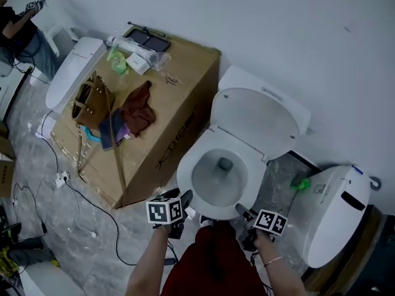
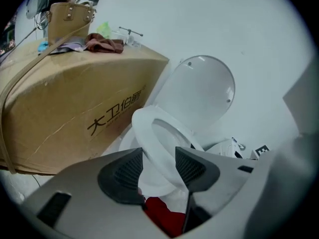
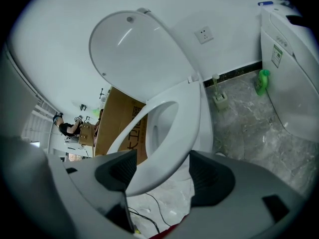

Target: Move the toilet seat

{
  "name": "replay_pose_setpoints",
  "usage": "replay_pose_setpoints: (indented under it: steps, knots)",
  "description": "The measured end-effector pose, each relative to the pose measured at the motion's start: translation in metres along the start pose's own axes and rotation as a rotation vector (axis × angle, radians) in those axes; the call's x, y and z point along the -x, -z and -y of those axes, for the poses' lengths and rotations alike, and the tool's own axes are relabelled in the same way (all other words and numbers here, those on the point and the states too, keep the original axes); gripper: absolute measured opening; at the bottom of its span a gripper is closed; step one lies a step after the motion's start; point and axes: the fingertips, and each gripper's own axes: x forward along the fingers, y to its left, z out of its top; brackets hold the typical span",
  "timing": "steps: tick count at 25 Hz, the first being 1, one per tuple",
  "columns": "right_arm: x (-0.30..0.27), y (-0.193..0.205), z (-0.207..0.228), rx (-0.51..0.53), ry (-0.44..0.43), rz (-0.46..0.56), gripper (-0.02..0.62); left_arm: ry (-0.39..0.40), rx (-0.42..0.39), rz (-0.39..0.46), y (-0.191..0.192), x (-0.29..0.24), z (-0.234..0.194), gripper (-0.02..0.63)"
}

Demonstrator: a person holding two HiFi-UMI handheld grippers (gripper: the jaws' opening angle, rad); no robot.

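Two grippers were at the near front edge of the toilet seat point(image 1: 192, 159), the left gripper point(image 1: 185, 197) on its left-front curve and the right gripper point(image 1: 242, 209) on its right-front curve, neither noticeably nearer than the other. In each gripper view the seat's rim ran through the gap between the pads and filled it. Both pairs of jaws therefore looked closed onto the rim's thickness rather than standing free, though the contact on the right's outer pad was hard to confirm. The seat lay over the bowl point(image 1: 213, 180). Its long axis ran straight away from the person, from the held front edge to the hinge at the far end, below the raised lid point(image 1: 253, 119). The gripper views suggested the front was tipped a little off the bowl; the head view could not settle this. Any swing would likely pivot on that far hinge, so the front edge would travel up and toward the lid. The bowl held nothing but its drain opening. To the left, a closed cardboard box point(image 1: 179, 103) served as a worktop, carrying a tan handbag point(image 1: 89, 100), a rust-red cloth point(image 1: 139, 106) and some wrapped packets.
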Motion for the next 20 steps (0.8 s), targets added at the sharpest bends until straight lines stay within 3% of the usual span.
replay_pose_setpoints:
  steps: [6,20]
  knots:
    - [0.018,-0.017,-0.015,0.016,-0.019,0.036,0.321,0.012,-0.043,0.034,-0.026,0.012,0.021,0.212]
    - [0.05,-0.057,-0.045,-0.012,-0.086,0.103,0.321,0.088,-0.001,0.135,-0.086,0.029,0.066,0.212]
